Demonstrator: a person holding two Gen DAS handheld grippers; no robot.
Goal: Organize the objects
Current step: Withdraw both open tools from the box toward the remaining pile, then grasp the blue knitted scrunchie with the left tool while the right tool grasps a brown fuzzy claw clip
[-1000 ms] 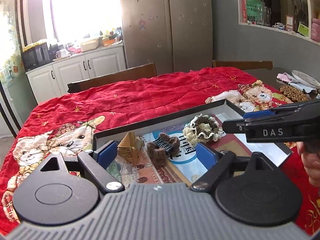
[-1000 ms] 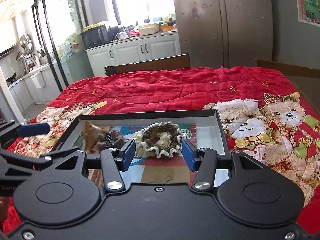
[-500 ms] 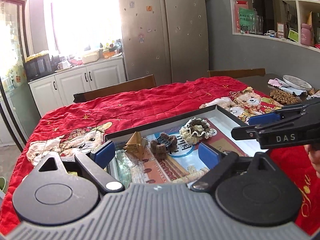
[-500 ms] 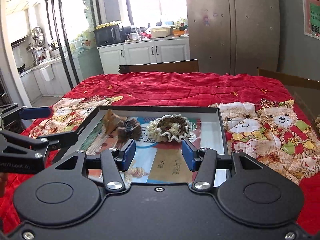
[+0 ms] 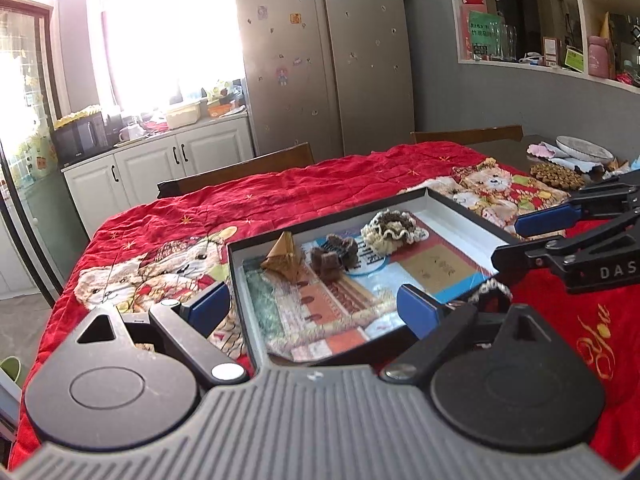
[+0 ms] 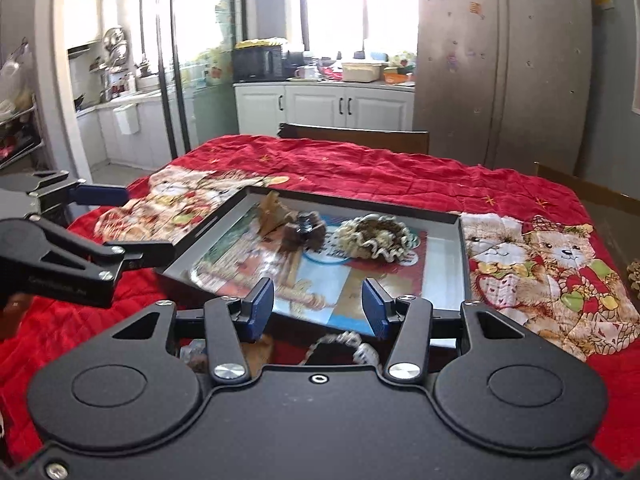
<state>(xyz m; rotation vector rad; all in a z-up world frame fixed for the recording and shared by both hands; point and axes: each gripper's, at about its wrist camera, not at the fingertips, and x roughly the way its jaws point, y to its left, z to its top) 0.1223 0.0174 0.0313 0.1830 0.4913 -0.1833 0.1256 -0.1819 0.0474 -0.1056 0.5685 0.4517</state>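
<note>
A shallow black-rimmed tray (image 5: 460,204) (image 6: 463,264) with a printed floor lies on the red quilt. In it sit a tan pyramid-shaped sachet (image 5: 285,258) (image 6: 270,210), a brown furry hair clip (image 5: 334,254) (image 6: 304,230) and a cream-and-brown scrunchie (image 5: 394,228) (image 6: 374,238). A braided cream ring (image 5: 490,292) (image 6: 340,344) lies just outside the tray's near edge. My left gripper (image 5: 312,308) (image 6: 120,224) hovers open over the near left corner of the tray, holding nothing. My right gripper (image 6: 318,308) (image 5: 528,240) stands open above the near rim, also holding nothing.
The red bear-print quilt (image 5: 280,196) covers the table. A plate (image 5: 584,150) and a brown beaded mat (image 5: 556,176) sit at the far right. Wooden chair backs (image 5: 240,168) (image 6: 356,136) stand behind the table, with the fridge and kitchen cabinets beyond.
Both grippers have drawn back from the tray and risen a little, so the tray's things look farther off. The right gripper has rolled, tilting its view. Both stay open.
</note>
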